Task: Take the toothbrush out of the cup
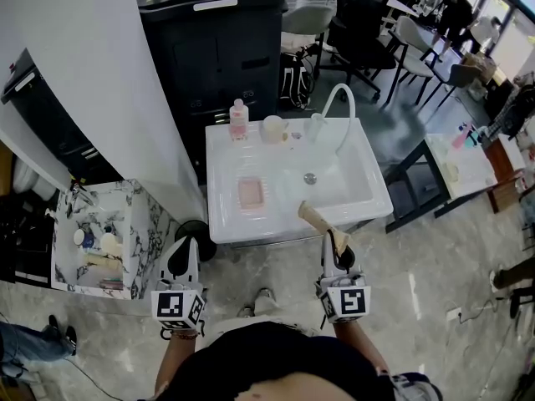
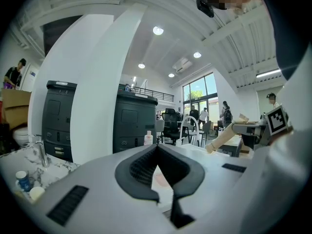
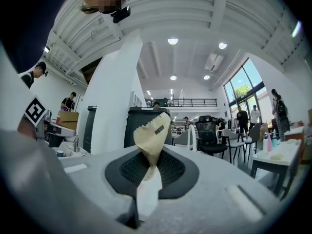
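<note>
Looking down in the head view, the right gripper [image 1: 336, 245] grips a beige-wrapped toothbrush [image 1: 316, 218] that slants over the front rim of the white sink [image 1: 368, 192], well apart from the cup [image 1: 273, 129] at the back. The left gripper [image 1: 185, 256] hangs off the sink's near corner. The left gripper view shows its jaws pressed together, empty. The right gripper view shows the jaws pinching the wrapper's lower end.

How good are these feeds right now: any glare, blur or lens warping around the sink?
Head view: even light, sharp, edges bent by the wide lens; the white sink is bright, with little shading. Left gripper view: heavy fisheye, black corners, ceiling lamps blown out. Right gripper view: same fisheye; the beige packet sits close to the lens, slightly soft.
</note>
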Motion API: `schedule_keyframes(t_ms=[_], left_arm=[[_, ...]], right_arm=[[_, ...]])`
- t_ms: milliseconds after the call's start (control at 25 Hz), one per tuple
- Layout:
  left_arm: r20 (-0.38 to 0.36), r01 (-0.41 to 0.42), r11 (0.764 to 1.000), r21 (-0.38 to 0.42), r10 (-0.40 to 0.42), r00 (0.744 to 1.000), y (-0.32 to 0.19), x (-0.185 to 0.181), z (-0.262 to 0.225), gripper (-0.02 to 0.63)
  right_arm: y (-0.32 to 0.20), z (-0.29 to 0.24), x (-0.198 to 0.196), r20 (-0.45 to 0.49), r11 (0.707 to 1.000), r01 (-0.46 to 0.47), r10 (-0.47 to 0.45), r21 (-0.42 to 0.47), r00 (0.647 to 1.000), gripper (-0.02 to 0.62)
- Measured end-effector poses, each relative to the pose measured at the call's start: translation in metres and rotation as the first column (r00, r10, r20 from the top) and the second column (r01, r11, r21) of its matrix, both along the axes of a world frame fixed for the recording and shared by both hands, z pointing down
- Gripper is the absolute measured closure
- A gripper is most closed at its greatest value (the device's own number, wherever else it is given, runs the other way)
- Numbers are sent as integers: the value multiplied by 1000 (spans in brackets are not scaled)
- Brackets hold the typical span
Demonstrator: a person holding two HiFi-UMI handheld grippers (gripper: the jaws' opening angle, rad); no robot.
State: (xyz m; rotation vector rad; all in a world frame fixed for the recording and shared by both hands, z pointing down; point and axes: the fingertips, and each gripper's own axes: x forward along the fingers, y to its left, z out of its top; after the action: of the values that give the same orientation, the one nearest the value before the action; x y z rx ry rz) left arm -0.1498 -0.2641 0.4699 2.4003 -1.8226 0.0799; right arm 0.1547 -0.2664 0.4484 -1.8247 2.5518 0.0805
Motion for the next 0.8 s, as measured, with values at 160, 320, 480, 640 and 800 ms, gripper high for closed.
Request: schedule_keyframes(t_ms=[160, 320, 480, 640, 800], left_arm=[[-6, 2, 1000, 0, -2, 1000, -2, 2, 1, 603], [-4, 5, 1000, 2, -5, 1000, -3, 2, 1, 603], [-4, 6, 1000, 3, -6, 1000, -4, 4, 2, 603], [-2, 0, 1000, -5, 0, 1000, -5, 6, 3, 603], [-4, 6, 1000, -4, -6, 1000, -5, 4, 3, 603]], right_arm=[[-2, 6, -1, 12, 1000, -4, 4, -12, 1000, 558], [-2, 12, 0, 28, 1000, -7, 7, -23, 1000, 560], [-5, 9, -2, 25, 1000, 6, -6, -22, 1000, 559], [-6, 6, -7, 15, 999, 21, -21, -26, 1000, 560], [-9, 4, -10, 11, 999, 27, -26, -32, 1000, 560]])
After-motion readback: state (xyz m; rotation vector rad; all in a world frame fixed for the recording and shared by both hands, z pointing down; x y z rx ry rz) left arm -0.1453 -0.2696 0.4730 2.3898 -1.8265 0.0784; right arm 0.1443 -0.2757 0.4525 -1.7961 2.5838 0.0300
